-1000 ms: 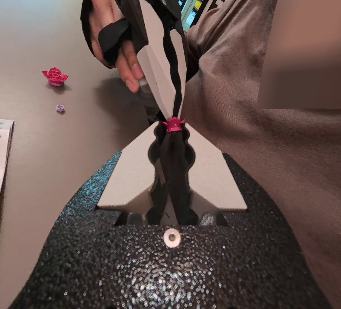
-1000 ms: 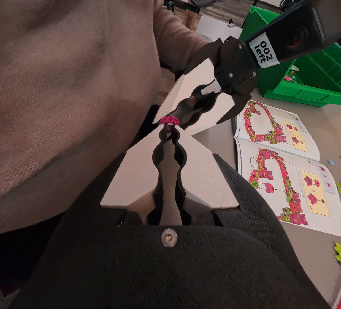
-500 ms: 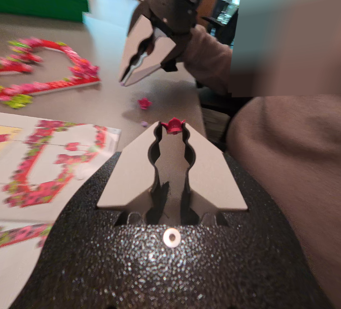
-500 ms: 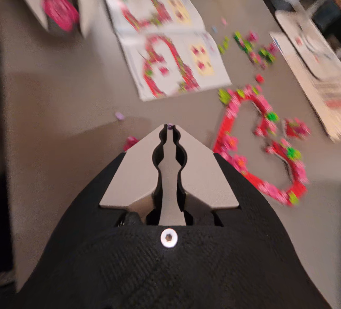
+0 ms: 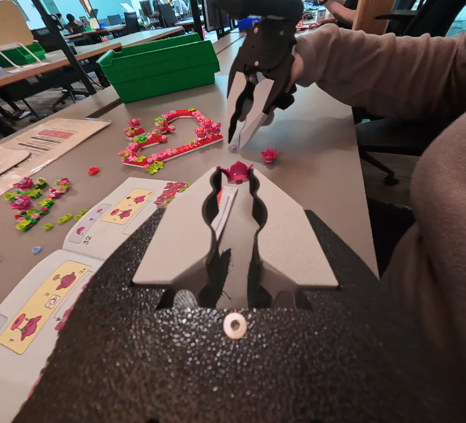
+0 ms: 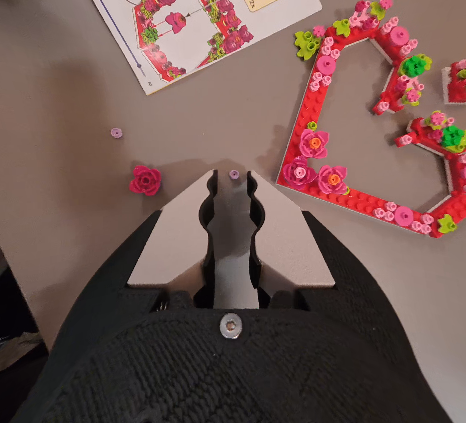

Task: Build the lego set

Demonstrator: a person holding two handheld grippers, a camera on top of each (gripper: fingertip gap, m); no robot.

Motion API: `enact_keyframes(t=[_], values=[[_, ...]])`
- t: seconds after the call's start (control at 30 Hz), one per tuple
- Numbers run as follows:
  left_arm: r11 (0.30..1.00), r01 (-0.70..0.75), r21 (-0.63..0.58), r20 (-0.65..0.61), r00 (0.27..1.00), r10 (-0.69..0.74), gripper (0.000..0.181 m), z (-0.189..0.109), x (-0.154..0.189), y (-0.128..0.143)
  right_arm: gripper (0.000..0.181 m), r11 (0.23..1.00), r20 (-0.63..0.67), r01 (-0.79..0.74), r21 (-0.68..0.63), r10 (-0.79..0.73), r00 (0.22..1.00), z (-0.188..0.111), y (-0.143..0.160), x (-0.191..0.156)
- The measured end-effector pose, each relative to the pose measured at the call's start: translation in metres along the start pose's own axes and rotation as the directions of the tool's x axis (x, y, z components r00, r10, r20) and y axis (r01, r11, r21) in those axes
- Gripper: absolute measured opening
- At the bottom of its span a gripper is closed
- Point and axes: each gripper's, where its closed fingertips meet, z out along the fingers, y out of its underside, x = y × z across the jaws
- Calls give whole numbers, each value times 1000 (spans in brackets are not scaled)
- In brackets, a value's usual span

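Down on the grey tabletop [image 6: 206, 118], the right gripper [image 6: 232, 173] hangs spread over a tiny lilac round stud [image 6: 234, 174] lying between its tips; light, hard, slick, so pinch its rim squarely. The left gripper [image 5: 236, 171] is clamped on a magenta flower piece [image 5: 236, 171], held aloft.

My left gripper [image 5: 235, 173]: pale grey wedge fingers, wavy black inner pads, glittery black housing, white washer at 6 o'clock. My right gripper [image 6: 232, 173]: same grey fingers, matte ribbed black housing, silver hex screw at 6 o'clock. Taupe sweatshirt sleeve [image 5: 373, 67] at 2 o'clock.
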Motion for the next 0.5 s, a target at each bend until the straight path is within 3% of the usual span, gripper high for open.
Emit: enact_keyframes(t=[0.2,0.27,0.4,0.5], values=[[992,-70,107,144,988,54,19,-14,-24,-15,29,996,-22,-60,64,61,998,-9,-2,-3],[991,-82,108,192,980,61,19,-17,-34,-15,32,988,-70,-55,147,66,995,-19,-13,-1],[999,-32,-10,256,966,33,19,-16,-54,1,33,901,-131,-63,429,131,983,-46,-68,-10],[996,-31,-81,285,957,53,19,-14,-60,8,25,845,-114,-37,534,115,987,-44,-115,-42]])
